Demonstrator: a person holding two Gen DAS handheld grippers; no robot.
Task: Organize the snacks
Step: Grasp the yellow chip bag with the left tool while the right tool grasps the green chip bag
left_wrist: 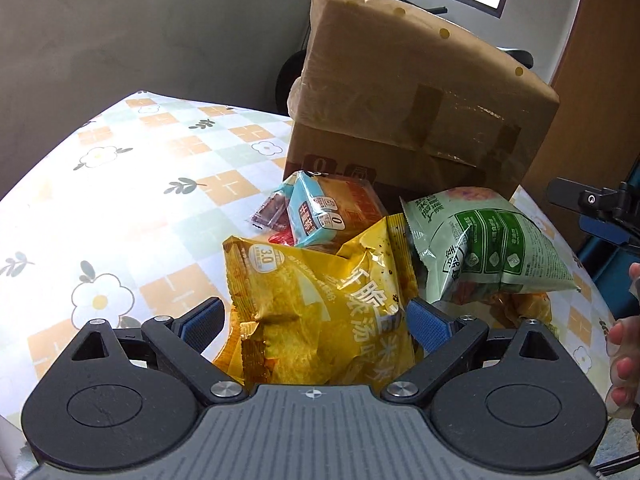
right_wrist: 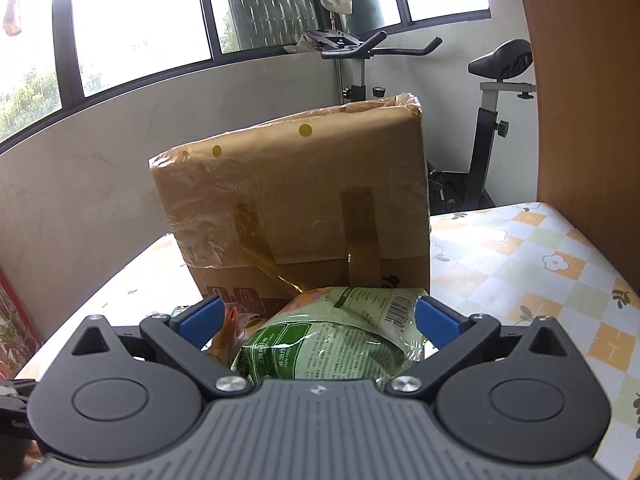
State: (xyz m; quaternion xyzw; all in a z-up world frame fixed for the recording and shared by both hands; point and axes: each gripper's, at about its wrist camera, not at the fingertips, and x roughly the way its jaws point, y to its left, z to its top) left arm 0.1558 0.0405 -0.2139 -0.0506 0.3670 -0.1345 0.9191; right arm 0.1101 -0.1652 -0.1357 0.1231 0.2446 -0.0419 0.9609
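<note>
While the left gripper point(left_wrist: 314, 320) hangs over the table point(left_wrist: 132, 184) with its blue-padded fingers point(left_wrist: 204, 322) spread wide, a yellow snack bag point(left_wrist: 320, 304) lies between them, though the pads do not press on it. Behind that bag sit a small blue packet point(left_wrist: 316, 212) and a dark red wrapped sweet point(left_wrist: 270, 214); a green snack bag point(left_wrist: 484, 248) lies to the right, partly over the yellow one. All are heaped in front of a taped cardboard box point(left_wrist: 412, 104). The right gripper point(right_wrist: 318, 320) also has its fingers fully apart, the green bag lying between them untouched on the left side; on the right I cannot tell. A hand point(left_wrist: 622, 352) shows at the right edge
</note>
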